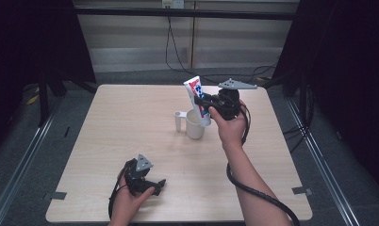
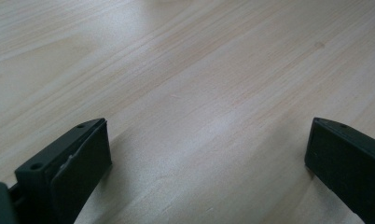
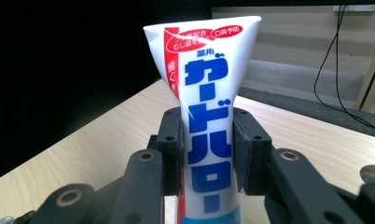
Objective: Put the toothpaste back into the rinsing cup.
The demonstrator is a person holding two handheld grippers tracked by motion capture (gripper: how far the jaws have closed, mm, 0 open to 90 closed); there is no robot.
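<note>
The white plastic toothpaste tube (image 3: 209, 121), printed with a red band and large blue lettering, stands nearly upright between the two black pads of the right gripper (image 3: 208, 149). The pads (image 3: 172, 154) press on its flat sides about halfway up, so the crimped wide end fans out above them and the lower end drops out of sight below. In the high view the tube (image 1: 195, 94) leans a little toward the left edge of the table, and its lower end reaches down to the rim of a white plastic cup (image 1: 195, 124) with a handle on its left; whether the end is inside the cup or just behind the rim cannot be told. The right gripper (image 1: 204, 104) clamps the tube from the right side, held in the person's right hand (image 1: 231, 126).

The writing on the tube is Japanese: big blue characters run down the middle, small white characters sit in red ovals near the crimp, and a pale blue band shows at the bottom.

The cup stands on the light wooden table (image 1: 131, 117), right of its middle and closer to the far edge. The left gripper (image 1: 157, 186) rests near the near edge, left of centre, well apart from the cup; its jaws are spread wide over bare wood (image 2: 199, 93) with nothing between them. Black cables hang down the wall beyond the far edge.
</note>
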